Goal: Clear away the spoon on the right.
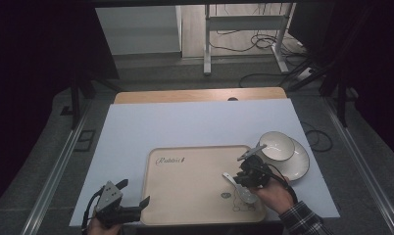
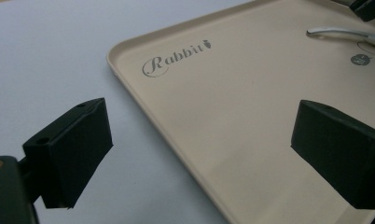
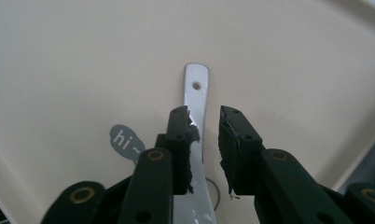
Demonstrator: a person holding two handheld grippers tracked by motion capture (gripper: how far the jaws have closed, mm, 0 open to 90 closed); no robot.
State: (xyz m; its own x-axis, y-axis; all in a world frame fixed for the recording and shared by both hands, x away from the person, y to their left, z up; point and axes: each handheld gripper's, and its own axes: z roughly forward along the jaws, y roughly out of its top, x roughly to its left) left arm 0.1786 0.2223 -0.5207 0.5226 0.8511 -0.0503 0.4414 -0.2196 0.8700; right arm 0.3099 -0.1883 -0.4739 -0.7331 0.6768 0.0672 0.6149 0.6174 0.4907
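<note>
Spoon (image 3: 196, 93) between right gripper (image 3: 205, 120) jaws.

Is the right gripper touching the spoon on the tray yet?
Cannot tell. In the right gripper view the right gripper straddles the spoon handle with its jaws parted, and neither a gap nor contact shows plainly.

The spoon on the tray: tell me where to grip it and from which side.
Grip the spoon across its narrow flat handle, coming down from above with the right gripper. It lies flat on the tray, so its thin edges seem the easiest faces for the jaws; they already straddle the handle, slightly apart.
</note>
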